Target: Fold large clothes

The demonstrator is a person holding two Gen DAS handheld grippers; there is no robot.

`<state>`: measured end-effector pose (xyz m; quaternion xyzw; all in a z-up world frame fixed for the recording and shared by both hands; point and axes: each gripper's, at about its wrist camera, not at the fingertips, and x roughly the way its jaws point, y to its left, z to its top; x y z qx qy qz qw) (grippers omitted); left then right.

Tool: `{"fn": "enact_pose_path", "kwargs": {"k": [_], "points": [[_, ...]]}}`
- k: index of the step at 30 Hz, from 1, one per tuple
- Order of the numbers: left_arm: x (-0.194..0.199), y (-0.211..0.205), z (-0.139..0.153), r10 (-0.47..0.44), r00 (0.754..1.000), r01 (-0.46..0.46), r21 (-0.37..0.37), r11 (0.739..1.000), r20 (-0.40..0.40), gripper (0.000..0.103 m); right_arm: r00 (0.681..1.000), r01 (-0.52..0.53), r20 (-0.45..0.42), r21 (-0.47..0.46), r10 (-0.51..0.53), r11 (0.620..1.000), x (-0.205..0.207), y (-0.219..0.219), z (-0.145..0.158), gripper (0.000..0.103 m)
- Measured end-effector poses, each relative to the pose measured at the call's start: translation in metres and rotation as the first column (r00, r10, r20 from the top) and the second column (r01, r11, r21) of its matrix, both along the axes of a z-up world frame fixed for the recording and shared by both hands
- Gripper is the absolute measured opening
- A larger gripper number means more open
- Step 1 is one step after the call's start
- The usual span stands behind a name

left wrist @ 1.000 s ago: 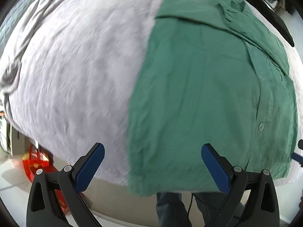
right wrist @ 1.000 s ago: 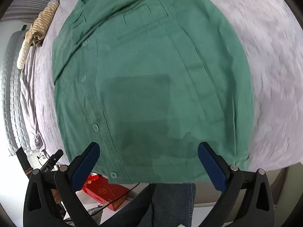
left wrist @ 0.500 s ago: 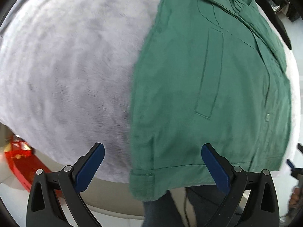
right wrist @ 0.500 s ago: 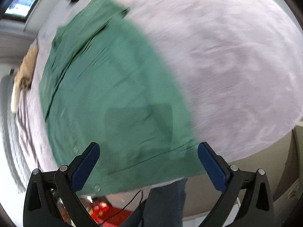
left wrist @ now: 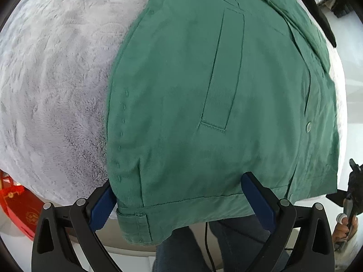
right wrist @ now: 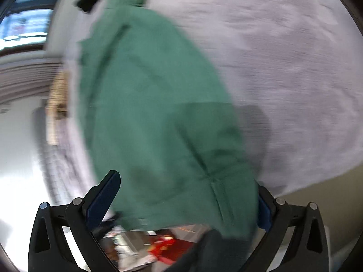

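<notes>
- Right now the green shirt (left wrist: 204, 104) lies flat on the grey fleece blanket (left wrist: 52, 86) that covers the bed, its bottom hem (left wrist: 181, 206) draped over the near edge towards the person's legs.
- Left gripper (left wrist: 181, 200): released, jaws spread wide, straddling the hem at the shirt's left corner. The cloth sits between the pads but neither pad presses on it.
- Right gripper (right wrist: 185, 200): also spread wide, with the shirt's right hem corner between its fingers; this view is smeared by motion, so exact contact cannot be told.
- The step in hand looks like taking both hem corners before carrying the hem up towards the collar.
- To do it well, push each gripper far enough over the hem that every layer, including the turned-up cuff (left wrist: 136, 226) at the left corner, lies between the pads before closing.
- Close both at matching spots on the hem, or the fold line will likely run crooked.
- Lift just clear of the fleece; dragging would probably bunch the layers underneath.
</notes>
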<state>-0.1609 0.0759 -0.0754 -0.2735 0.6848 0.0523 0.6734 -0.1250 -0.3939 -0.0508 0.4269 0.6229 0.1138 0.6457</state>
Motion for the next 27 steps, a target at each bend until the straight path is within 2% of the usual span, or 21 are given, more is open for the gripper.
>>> {"fn": "enact_pose_path", "kwargs": {"k": [2,3,7,8,9,10,11,12,13,14,16,20,23,27], "points": [[-0.001,0.015,0.000,0.020,1.000,-0.020,-0.010,1.000,0.011,0.101,1.000,-0.006,-0.003,-0.004,0.006,1.000,0.003,0.004,0.002,0.103],[-0.002,0.017,0.000,0.024,1.000,-0.024,-0.006,1.000,0.013,0.094,1.000,-0.014,-0.011,-0.015,0.014,1.000,0.004,0.006,0.000,0.103],[-0.015,0.024,0.001,-0.003,1.000,0.003,0.028,1.000,0.003,0.080,0.996,-0.020,-0.086,-0.049,0.016,0.999,0.004,0.010,-0.014,0.097],[-0.016,0.025,0.002,-0.008,1.000,0.008,0.035,0.999,-0.002,0.077,0.993,-0.023,-0.114,-0.049,0.018,0.999,0.003,0.012,-0.018,0.086],[-0.021,0.028,0.004,-0.010,1.000,0.010,0.034,0.999,-0.002,0.072,0.990,-0.032,-0.141,-0.059,0.023,0.998,-0.005,0.010,-0.021,0.069],[-0.021,0.029,0.005,-0.007,1.000,0.007,0.027,1.000,-0.002,0.063,0.985,-0.056,-0.169,-0.086,0.041,0.995,-0.007,0.011,-0.024,0.060],[-0.021,0.031,0.007,-0.003,1.000,0.003,0.015,1.000,0.001,0.057,0.982,-0.082,-0.181,-0.114,0.061,0.990,-0.007,0.012,-0.025,0.035],[-0.024,0.034,0.009,-0.002,1.000,0.002,0.002,1.000,0.007,0.042,0.980,-0.108,-0.182,-0.137,0.082,0.985,-0.003,0.012,-0.024,0.013],[-0.024,0.038,0.012,0.004,1.000,-0.003,-0.033,0.999,0.025,0.019,0.981,-0.117,-0.169,-0.130,0.094,0.985,-0.001,0.013,-0.023,0.012],[-0.025,0.043,0.015,0.017,0.999,-0.014,-0.074,0.997,0.036,0.015,0.983,-0.118,-0.149,-0.101,0.103,0.988,0.001,0.013,-0.020,0.010],[-0.025,0.055,0.022,0.072,0.997,-0.065,-0.152,0.986,0.042,0.015,0.989,-0.106,-0.107,-0.013,0.104,0.994,0.007,0.013,-0.011,0.009],[-0.023,0.076,0.047,0.179,0.978,-0.142,-0.283,0.949,0.109,0.015,0.995,-0.093,-0.021,0.148,0.097,0.985,0.030,0.015,0.013,0.009],[-0.004,0.090,0.074,0.242,0.956,-0.179,-0.320,0.930,0.168,0.015,0.996,-0.091,0.019,0.214,0.089,0.973,0.054,0.017,0.027,0.009],[0.037,0.098,0.103,0.297,0.925,-0.217,-0.311,0.925,0.239,0.015,0.993,-0.106,0.079,0.269,0.088,0.957,0.099,0.021,0.051,0.009]]}}
